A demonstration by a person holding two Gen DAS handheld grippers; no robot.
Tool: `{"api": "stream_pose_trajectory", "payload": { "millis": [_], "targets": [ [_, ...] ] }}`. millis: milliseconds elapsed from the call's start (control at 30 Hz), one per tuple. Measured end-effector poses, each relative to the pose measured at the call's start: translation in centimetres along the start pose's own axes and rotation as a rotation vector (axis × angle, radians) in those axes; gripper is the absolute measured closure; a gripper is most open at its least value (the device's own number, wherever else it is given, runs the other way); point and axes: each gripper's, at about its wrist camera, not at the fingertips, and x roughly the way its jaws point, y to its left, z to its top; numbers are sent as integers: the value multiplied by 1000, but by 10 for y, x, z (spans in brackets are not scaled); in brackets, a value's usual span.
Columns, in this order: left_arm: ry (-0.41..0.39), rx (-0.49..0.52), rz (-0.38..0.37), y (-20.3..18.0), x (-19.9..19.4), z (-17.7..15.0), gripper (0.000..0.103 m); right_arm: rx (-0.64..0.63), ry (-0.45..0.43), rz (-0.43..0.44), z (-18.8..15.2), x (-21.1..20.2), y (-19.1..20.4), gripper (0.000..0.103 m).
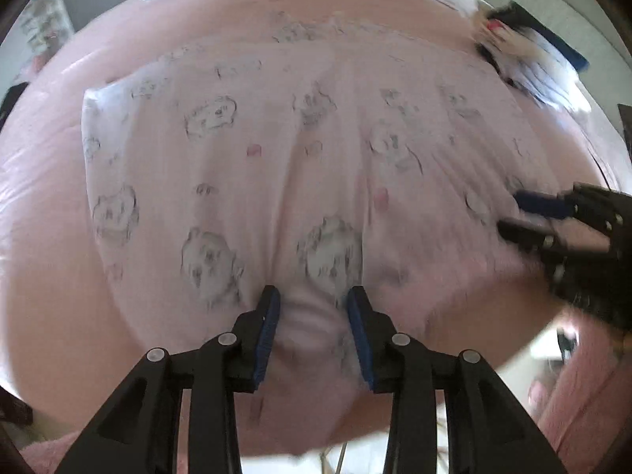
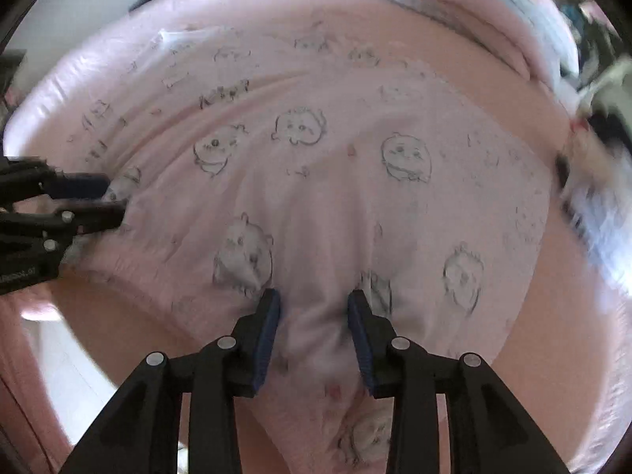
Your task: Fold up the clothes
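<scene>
A pale pink garment (image 1: 276, 166) printed with cartoon faces lies spread on a pink bed (image 1: 47, 197), its near edge bunched and pinched by both the left gripper (image 1: 314, 310) and right gripper (image 2: 314, 310), apparently for lifting into a fold.

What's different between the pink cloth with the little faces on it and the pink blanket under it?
The printed garment is covered in drawn cartoon faces and small pink marks; the pink blanket is plain. The garment is paler, the blanket a deeper pink. The garment is bunched between the fingers of the left gripper and the right gripper; the blanket lies spread beneath, ungripped. Both are soft pink fabric.
</scene>
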Motion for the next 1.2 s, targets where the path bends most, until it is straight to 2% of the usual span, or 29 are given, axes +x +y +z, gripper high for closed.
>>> {"api": "stream_pose_trajectory", "payload": {
  "millis": [100,200,300,367,467,533,567,633,733,767,833,867,967,1067,1133,1200],
  "targets": [
    [20,16,-58,7,-8,4,70,21,36,-13,-18,-10,-6,66],
    [-82,38,-16,11,-16,26,70,21,51,2,-10,-18,-5,66],
    [-173,83,-25,6,-8,55,70,44,-39,72,18,-24,-7,65],
    [-183,108,-48,0,7,70,70,45,-92,99,44,-19,-6,65],
    [-134,154,-48,5,30,82,69,15,-75,84,78,16,-6,65],
    [-90,211,-41,11,34,76,66,8,-36,93,81,34,-13,65],
    [-66,209,-50,20,31,72,64,5,-19,99,80,41,-17,65],
    [3,187,-44,39,24,61,64,3,-9,82,66,38,-28,61],
    [74,222,5,61,10,36,63,-5,4,32,36,22,-47,55],
    [92,233,17,68,6,30,61,-13,26,-3,27,17,-54,48],
    [120,254,33,79,-4,23,61,-1,62,-28,14,5,-72,47],
    [113,259,53,83,-8,22,61,23,68,-36,13,0,-80,47],
    [-13,293,68,66,-14,36,61,80,-1,-59,24,-14,-89,47],
    [-78,318,-32,34,3,47,61,97,-60,6,51,-9,-75,47],
    [-25,380,-52,16,22,46,60,53,-44,57,66,10,-49,45],
    [9,469,-34,11,25,38,59,-36,39,39,67,33,-32,45]
  ]
}}
